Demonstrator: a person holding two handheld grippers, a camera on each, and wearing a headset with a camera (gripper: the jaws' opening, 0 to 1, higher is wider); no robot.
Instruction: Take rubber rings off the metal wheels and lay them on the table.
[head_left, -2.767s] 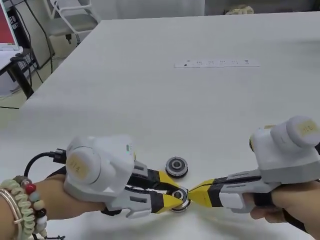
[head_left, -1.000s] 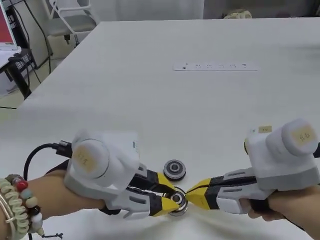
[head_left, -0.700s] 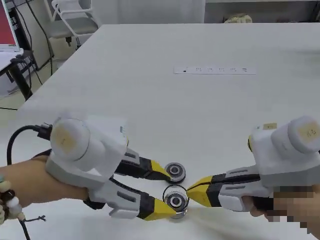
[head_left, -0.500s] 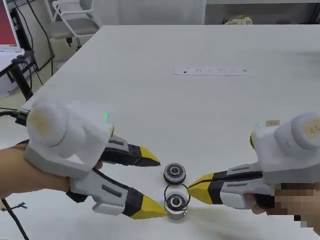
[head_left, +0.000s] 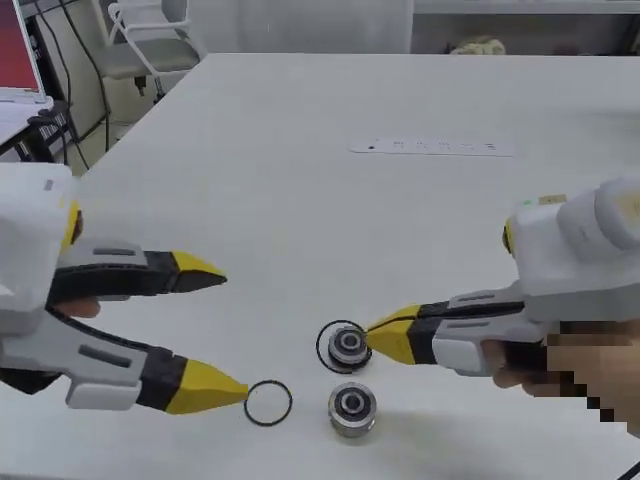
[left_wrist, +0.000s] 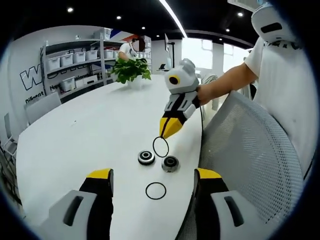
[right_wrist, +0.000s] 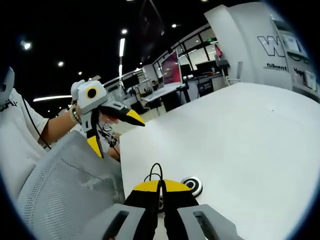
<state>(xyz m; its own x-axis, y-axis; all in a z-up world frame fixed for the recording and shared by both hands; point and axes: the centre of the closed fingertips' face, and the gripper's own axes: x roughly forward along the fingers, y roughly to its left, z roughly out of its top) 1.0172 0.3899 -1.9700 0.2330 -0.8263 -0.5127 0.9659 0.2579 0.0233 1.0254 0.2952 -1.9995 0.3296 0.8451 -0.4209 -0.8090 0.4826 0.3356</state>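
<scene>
Done: first ring (head_left: 291, 403) lies on table (head_left: 400, 220) beside near wheel (head_left: 352, 405).
Pending: right gripper (head_left: 375, 336) pinches second ring (head_left: 319, 346), not yet laid down.
Free: left gripper (head_left: 236, 334), jaws spread.

We hold our left gripper (head_left: 235, 335) agape just beside a loose rubber ring (head_left: 291, 402) on the table (head_left: 300, 180); our right gripper (head_left: 370, 331) pinches a second ring (head_left: 318, 347) at the far wheel (head_left: 348, 343).

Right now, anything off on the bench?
Nothing damaged. One rubber ring lies flat on the table; the second ring hangs pinched in the shut right gripper, not yet laid down.
</scene>
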